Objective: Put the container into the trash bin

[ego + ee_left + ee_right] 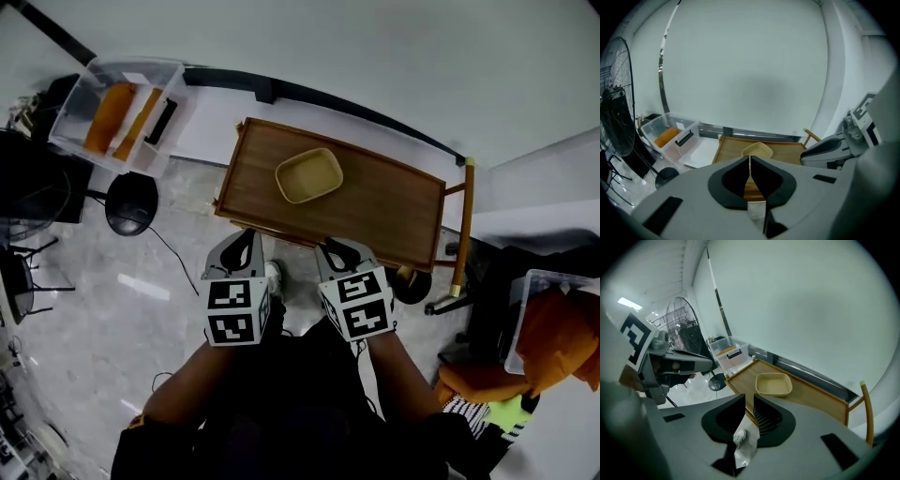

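My left gripper is clenched in the lower middle of the head view, its jaws pressed together with nothing between them. My right gripper is just beside it to the right, released, its jaws a little apart and empty; only the floor and a shoe show through the gap. Both are at the near edge of the wooden worktop. The tan container lies upright and empty on that worktop, above both grippers in the frame and apart from them. A clear plastic box with orange contents stands at the upper left.
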`<state>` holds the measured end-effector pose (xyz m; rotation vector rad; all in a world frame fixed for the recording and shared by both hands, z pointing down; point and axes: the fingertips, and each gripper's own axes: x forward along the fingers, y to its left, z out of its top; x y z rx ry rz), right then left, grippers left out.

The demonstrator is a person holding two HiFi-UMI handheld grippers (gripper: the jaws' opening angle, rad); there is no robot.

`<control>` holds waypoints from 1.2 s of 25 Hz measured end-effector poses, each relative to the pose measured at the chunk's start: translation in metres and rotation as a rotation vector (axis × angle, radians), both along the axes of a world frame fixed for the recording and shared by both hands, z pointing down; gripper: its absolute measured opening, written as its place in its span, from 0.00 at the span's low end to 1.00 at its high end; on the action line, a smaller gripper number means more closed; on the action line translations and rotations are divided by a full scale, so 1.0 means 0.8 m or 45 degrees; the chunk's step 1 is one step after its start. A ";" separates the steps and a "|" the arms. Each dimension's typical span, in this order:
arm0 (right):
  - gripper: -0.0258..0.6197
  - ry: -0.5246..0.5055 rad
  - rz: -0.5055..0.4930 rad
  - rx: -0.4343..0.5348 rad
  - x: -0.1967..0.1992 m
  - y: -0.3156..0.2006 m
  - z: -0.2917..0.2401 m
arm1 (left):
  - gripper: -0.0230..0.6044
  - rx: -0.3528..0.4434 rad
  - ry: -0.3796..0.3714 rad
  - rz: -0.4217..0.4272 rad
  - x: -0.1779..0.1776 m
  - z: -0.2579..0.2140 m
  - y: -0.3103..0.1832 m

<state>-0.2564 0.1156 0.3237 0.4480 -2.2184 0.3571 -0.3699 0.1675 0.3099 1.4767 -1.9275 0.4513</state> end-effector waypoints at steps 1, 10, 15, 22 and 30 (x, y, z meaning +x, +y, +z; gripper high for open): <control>0.15 0.007 -0.016 0.000 -0.014 0.001 0.005 | 0.05 -0.007 -0.004 -0.010 -0.013 0.004 0.004; 0.20 0.102 -0.042 -0.017 -0.098 -0.008 0.065 | 0.12 -0.115 0.034 0.020 -0.085 0.062 0.022; 0.22 0.182 -0.051 -0.008 -0.124 -0.026 0.102 | 0.15 -0.148 0.073 0.041 -0.108 0.099 0.006; 0.23 0.285 -0.107 0.001 -0.156 -0.051 0.148 | 0.17 -0.205 0.090 0.087 -0.128 0.142 -0.026; 0.24 0.378 -0.165 -0.022 -0.171 -0.069 0.192 | 0.17 -0.264 0.110 0.104 -0.144 0.174 -0.051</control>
